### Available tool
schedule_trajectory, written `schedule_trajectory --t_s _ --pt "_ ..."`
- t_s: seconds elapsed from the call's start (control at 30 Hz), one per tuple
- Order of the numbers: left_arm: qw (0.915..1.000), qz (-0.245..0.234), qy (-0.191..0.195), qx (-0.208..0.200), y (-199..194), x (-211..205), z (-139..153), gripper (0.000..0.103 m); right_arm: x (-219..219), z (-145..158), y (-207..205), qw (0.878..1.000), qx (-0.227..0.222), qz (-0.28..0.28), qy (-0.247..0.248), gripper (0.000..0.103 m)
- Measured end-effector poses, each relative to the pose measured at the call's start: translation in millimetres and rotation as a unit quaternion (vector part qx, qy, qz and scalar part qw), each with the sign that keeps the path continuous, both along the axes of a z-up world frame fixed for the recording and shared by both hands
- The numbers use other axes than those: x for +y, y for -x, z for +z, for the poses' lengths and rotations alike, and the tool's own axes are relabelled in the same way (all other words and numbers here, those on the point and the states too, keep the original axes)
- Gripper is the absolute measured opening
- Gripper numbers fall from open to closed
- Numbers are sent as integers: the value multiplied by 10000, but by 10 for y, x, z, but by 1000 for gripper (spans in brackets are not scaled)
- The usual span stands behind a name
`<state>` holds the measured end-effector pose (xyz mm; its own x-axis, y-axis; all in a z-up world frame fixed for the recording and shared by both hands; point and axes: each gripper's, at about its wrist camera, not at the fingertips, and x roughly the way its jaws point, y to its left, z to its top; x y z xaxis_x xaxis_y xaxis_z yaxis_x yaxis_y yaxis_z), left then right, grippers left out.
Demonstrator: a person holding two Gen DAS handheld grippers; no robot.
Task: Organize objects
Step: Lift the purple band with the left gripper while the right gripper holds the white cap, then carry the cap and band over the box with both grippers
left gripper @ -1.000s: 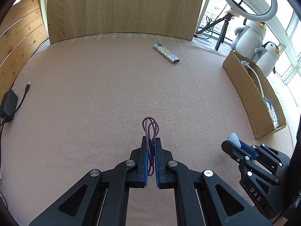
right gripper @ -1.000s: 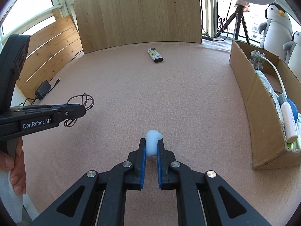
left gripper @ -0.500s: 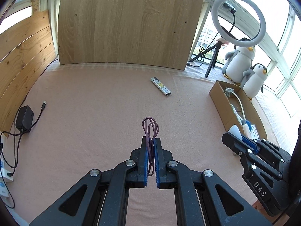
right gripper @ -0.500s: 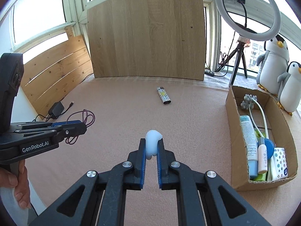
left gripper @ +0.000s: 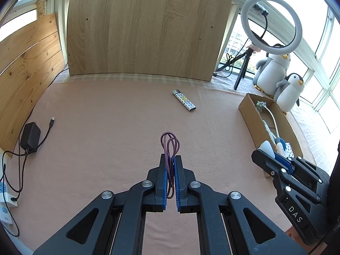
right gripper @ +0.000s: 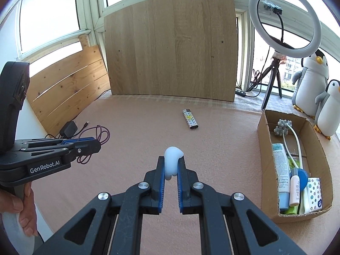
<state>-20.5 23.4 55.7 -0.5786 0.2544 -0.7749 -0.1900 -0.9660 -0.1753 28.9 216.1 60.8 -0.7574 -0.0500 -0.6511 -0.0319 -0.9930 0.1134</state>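
My left gripper (left gripper: 170, 159) is shut on a coiled purple cable (left gripper: 170, 143), whose loops stick out past the fingertips above the pink mat. In the right wrist view the same gripper (right gripper: 96, 144) and cable (right gripper: 99, 132) show at the left. My right gripper (right gripper: 171, 159) is shut on a small white soft piece (right gripper: 172, 159) that bulges above the pads; the left wrist view has it (left gripper: 266, 147) at the right. A patterned lighter (right gripper: 190, 119) (left gripper: 184, 100) lies flat on the mat farther back. A cardboard box (right gripper: 325, 165) (left gripper: 248, 112) stands to the right.
The box holds tubes, a small bottle, a tissue pack and a white-stemmed brush. A black charger (left gripper: 30, 137) with its cord lies at the mat's left edge. Wooden boards wall the back and left. A ring light (right gripper: 284, 21) on a tripod and two plush penguins (right gripper: 312, 80) stand behind the box.
Both grippers have risen and tilted up with their loads still held, so the mat looks farther away and the back board, box interior and ring light have come into view.
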Motion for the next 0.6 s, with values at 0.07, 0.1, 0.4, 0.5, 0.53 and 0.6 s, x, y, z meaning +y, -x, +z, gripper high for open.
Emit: schedule_trajectory --t_s 0.07,0.1,0.4,0.5,0.53,0.6 --pt "10000 -37 24 -13 11 38 -8 5 25 -3 -2 10000 8 -18 22 9" --pt "10000 -67 34 -19 20 61 -11 5 41 -2 -6 10000 16 -38 35 9" --pt "9990 -390 217 -94 130 411 -45 5 232 -3 -108 9994 102 -262 184 9" --pt "9981 -546 248 -101 157 584 -65 5 348 -25 -160 9989 125 -374 254 9" --pt "9977 -614 262 -105 166 657 -68 5 390 -33 -179 9987 130 -416 278 9" --pt "9968 -742 282 -92 178 801 -80 5 473 -42 -224 9981 146 -511 307 9"
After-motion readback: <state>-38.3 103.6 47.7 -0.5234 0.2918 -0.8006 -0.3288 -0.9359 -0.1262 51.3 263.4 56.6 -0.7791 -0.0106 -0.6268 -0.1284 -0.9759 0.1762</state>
